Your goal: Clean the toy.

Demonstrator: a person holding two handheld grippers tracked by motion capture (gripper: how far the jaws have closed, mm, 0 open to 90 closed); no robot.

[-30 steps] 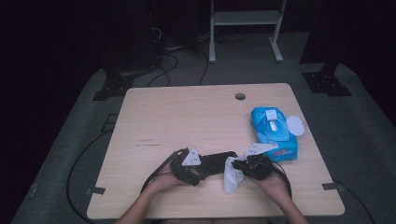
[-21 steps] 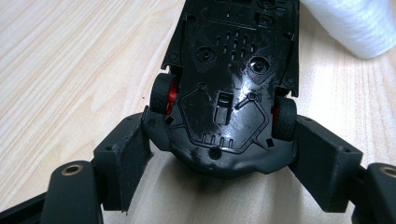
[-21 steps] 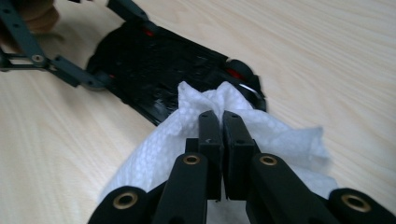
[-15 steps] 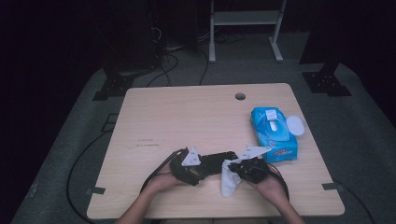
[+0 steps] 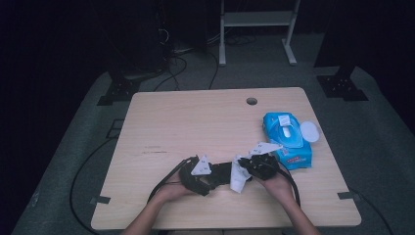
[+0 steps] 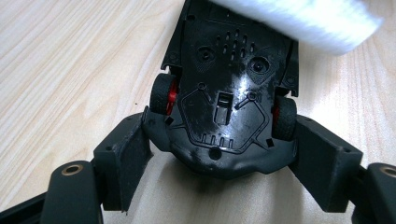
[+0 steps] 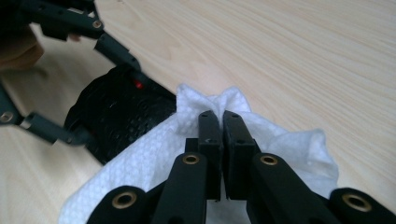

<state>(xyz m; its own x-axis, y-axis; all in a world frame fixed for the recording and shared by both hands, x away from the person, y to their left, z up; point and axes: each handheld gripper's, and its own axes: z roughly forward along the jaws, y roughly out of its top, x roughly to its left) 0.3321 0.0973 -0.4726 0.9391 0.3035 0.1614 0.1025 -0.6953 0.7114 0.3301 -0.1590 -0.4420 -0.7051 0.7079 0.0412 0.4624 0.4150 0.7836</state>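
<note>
A black toy car (image 6: 224, 107) is held upside down near the six o'clock edge of the wooden table (image 5: 195, 117), its glossy underside and red-hubbed wheels turned upward; this placement is judged to be so that the underbody can be wiped. The car is clamped across its width between the jaws of the left gripper (image 6: 219, 158), which stand moderately wide with a pad pressed against each flank beside the wheels, so the toy is presumably kept from sliding under the rubbing. A white wet wipe (image 7: 261, 135) is pinched in the right gripper (image 7: 223, 122), whose jaws are closed almost fully together on a bunched fold of the cloth. The wipe is draped over the end of the car at roughly ten o'clock from the right gripper's tips, and in the left gripper view it is seen blurred across the car's far end at one o'clock. A blue wipe pack (image 5: 288, 138), its lid flipped open, lies at about two o'clock from the hands, kept within easy reach
</note>
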